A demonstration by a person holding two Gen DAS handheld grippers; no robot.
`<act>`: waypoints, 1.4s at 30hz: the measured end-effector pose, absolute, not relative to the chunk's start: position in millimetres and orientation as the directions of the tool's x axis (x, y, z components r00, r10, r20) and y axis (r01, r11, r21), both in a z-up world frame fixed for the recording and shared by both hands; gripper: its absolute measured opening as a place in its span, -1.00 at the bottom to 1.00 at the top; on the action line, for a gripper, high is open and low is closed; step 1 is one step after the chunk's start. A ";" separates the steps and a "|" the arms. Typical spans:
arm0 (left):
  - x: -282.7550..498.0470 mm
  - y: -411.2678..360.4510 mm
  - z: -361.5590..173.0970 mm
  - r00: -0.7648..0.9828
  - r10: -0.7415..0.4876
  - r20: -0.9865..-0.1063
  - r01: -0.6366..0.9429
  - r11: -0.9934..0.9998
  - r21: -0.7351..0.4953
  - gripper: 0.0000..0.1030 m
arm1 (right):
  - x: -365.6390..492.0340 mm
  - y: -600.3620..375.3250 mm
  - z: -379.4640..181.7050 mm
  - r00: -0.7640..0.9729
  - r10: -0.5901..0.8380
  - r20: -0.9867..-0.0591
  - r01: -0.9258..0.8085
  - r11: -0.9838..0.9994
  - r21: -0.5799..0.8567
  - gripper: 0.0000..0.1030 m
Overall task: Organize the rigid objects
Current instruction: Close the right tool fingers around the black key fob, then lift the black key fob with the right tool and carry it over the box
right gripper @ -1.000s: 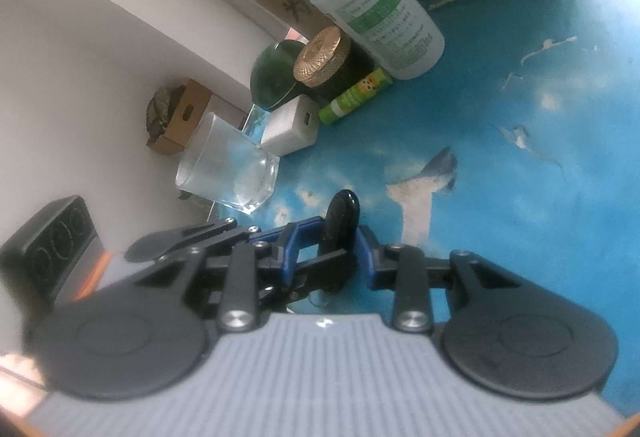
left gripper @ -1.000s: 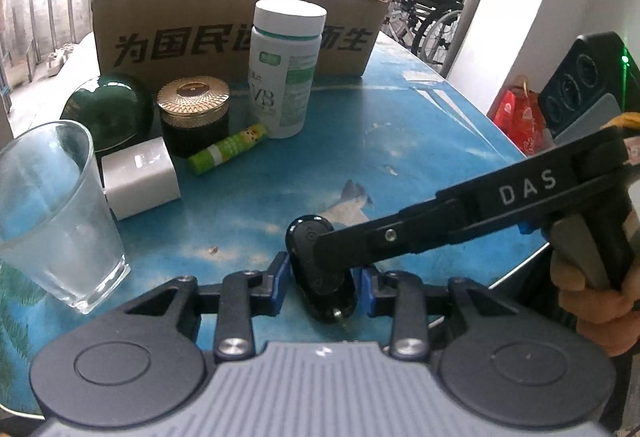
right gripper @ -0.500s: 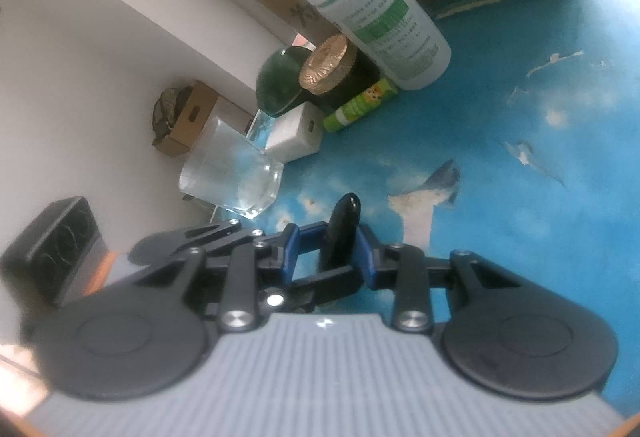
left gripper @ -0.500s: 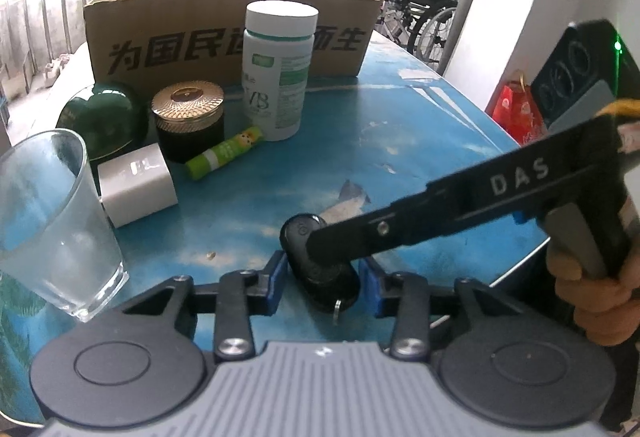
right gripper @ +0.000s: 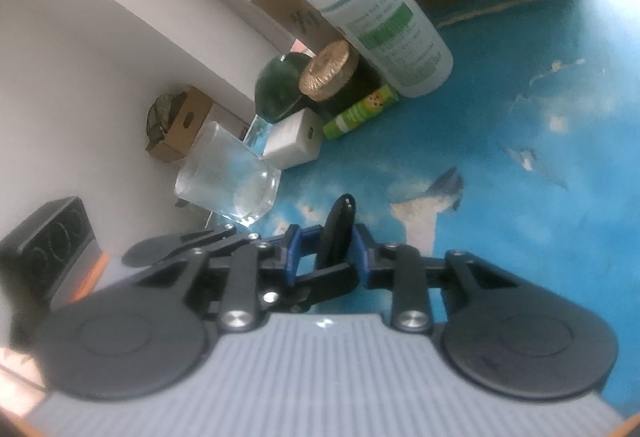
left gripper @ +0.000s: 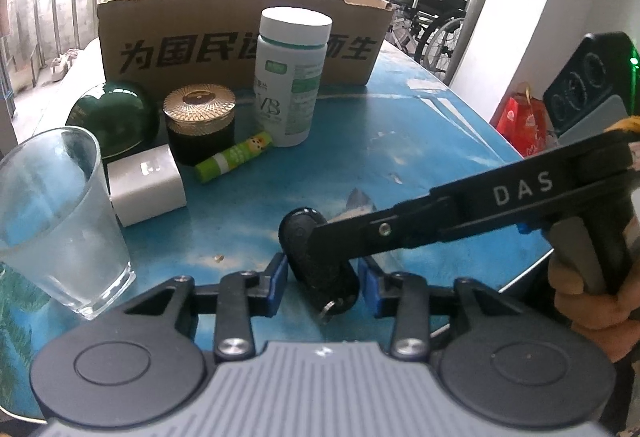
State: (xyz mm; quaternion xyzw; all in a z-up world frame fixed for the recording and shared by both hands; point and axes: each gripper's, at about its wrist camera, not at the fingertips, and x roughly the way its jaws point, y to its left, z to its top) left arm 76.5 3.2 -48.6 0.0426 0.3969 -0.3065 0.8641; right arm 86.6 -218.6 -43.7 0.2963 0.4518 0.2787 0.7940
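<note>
Our right gripper (right gripper: 323, 251) is closing on the black key fob (left gripper: 310, 249), which has tipped upright above the blue table (left gripper: 400, 141); our left gripper (left gripper: 322, 283) straddles it loosely, suggesting a handover

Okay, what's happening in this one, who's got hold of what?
A person with a gripper in each hand is passing a black key fob over the blue table. The right gripper is closing on it; the left gripper straddles it, not clearly pressing. The glass, white bottle and cardboard box stand untouched behind.
</note>
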 end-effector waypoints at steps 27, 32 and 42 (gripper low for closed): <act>74.9 -1.5 -52.1 0.501 -0.494 -0.710 0.572 0.805 -0.157 -0.33 | 91.5 -209.8 -51.1 0.424 0.702 -0.572 -0.194 0.687 0.700 -0.63; 73.9 -0.8 -48.0 0.503 -0.505 -0.701 0.574 0.802 -0.165 -0.33 | 94.0 -214.6 -56.9 0.426 0.721 -0.547 -0.155 0.654 0.740 -0.66; 67.8 -5.9 5.4 0.569 -0.513 -0.642 0.594 0.797 -0.111 -0.33 | 89.2 -222.0 -11.3 0.486 0.718 -0.499 -0.207 0.649 0.732 -0.67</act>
